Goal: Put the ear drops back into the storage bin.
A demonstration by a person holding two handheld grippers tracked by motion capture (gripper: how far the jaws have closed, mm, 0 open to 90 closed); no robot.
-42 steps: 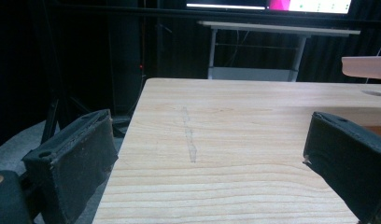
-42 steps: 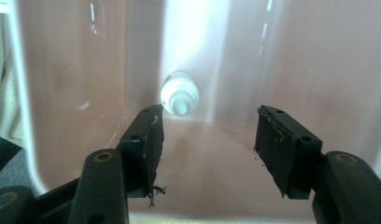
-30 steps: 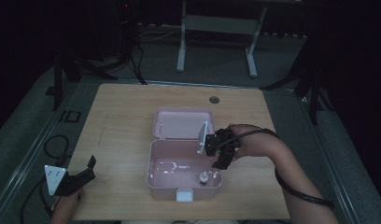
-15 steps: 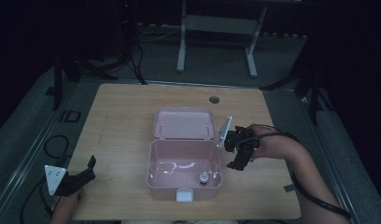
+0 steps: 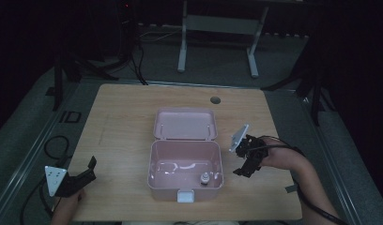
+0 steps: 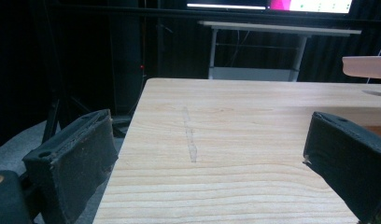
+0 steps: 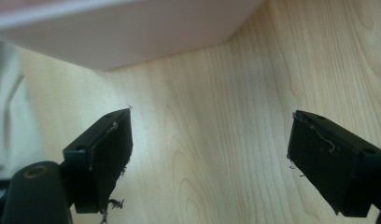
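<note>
The wooden table (image 5: 133,122) carries a pink box (image 5: 186,169) near the middle of its near edge, with the hinged lid (image 5: 185,124) thrown back flat toward the far edge and a pale latch tab at the front wall. Inside, close to the box's front right corner, stands a small whitish bottle-like item (image 5: 205,178) (too small to name with any certainty); the rest of the interior looks bare apart from glare. The right gripper (image 5: 246,165) sits just beside the box's right wall, low over the table toward the right edge; its jaws have just been opening and now stand wide with nothing between them, the right gripper view looking down on bare wood and the box's pink side (image 7: 132,28). The left gripper (image 5: 81,177) rests at the near left corner, well apart from the box, its jaws likewise spread and empty, facing across the bare boards. My reading is that the placing is done: the item is in the box and the gripper is clear of it. What seems left is to fold the lid forward and press the latch shut.
</note>
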